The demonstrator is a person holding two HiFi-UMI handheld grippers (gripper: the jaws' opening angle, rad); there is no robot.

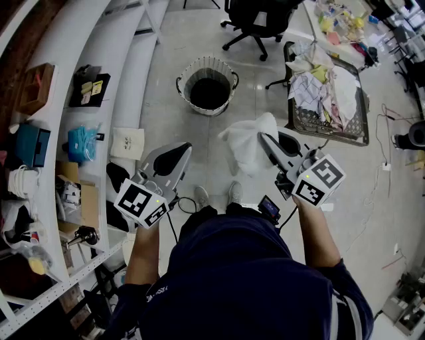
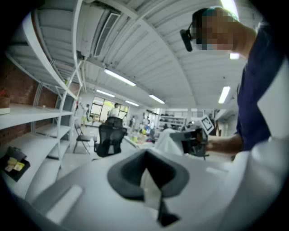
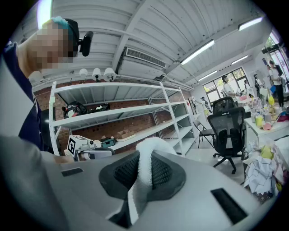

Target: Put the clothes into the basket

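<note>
1. I have both hands held out in front of the body, side by side and well apart. Each points its tongs forward and roughly level. The left tongs point(image 1: 188, 147) are on the shelving side and the right tongs point(image 1: 261, 136) on the crate side.
2. The basket point(image 1: 188, 73) stands on the floor ahead, between the lines of the two tongs and well apart from both, its mouth open upward. White shelving point(image 1: 126, 80) runs along the left. A crate point(image 1: 312, 121) with a heap of clothes point(image 1: 325, 86) sits to the right, and a black office chair point(image 1: 255, 20) stands beyond the basket.
3. The right tongs point(image 3: 144, 155) are nearly closed and pinch a white cloth point(image 3: 146, 167). It arches over the pad tips and hangs down between them. From above I see the white cloth point(image 1: 246, 149) bunched at the tips, above the floor and short of the basket.
4. The left tongs point(image 2: 145, 155) have their pads pressed together at the tip. A pale sliver shows in the gap behind them, and I cannot tell what it is.
</note>
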